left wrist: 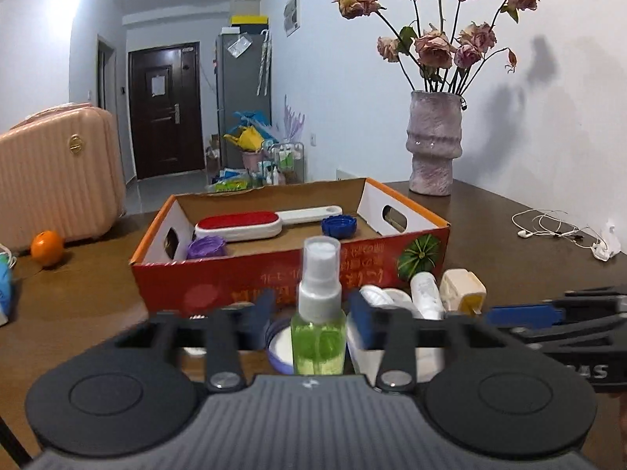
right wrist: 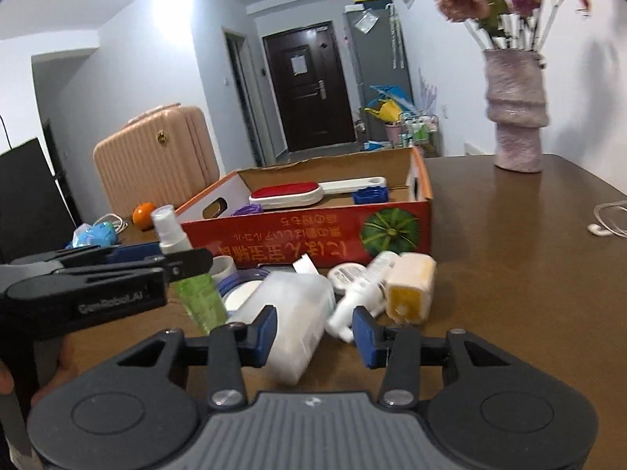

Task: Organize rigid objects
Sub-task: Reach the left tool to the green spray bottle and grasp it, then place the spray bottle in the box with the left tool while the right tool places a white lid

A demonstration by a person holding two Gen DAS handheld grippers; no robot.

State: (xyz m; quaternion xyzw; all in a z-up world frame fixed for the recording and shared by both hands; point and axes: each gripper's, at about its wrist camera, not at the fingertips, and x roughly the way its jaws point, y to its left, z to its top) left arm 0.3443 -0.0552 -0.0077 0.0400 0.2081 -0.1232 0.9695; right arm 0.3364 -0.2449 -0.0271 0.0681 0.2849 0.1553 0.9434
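Note:
A green spray bottle (left wrist: 318, 313) with a clear cap stands upright between the fingers of my left gripper (left wrist: 311, 323), which is open around it without touching. It also shows in the right wrist view (right wrist: 196, 297). My right gripper (right wrist: 315, 331) is open, with a white translucent plastic box (right wrist: 292, 313) lying between its fingers. An orange cardboard box (left wrist: 274, 274) behind holds a red lint brush (left wrist: 250, 223), a blue cap (left wrist: 339, 226) and a purple item (left wrist: 205, 246). A white tube (right wrist: 360, 293) and a cream-yellow block (right wrist: 409, 288) lie in front of it.
A round white-and-purple lid (left wrist: 280, 346) lies by the bottle. A pink vase (left wrist: 433, 143) of dried roses stands at the back right, white earphones (left wrist: 556, 231) on the right. An orange (left wrist: 47, 248) and a pink suitcase (left wrist: 58, 180) are on the left.

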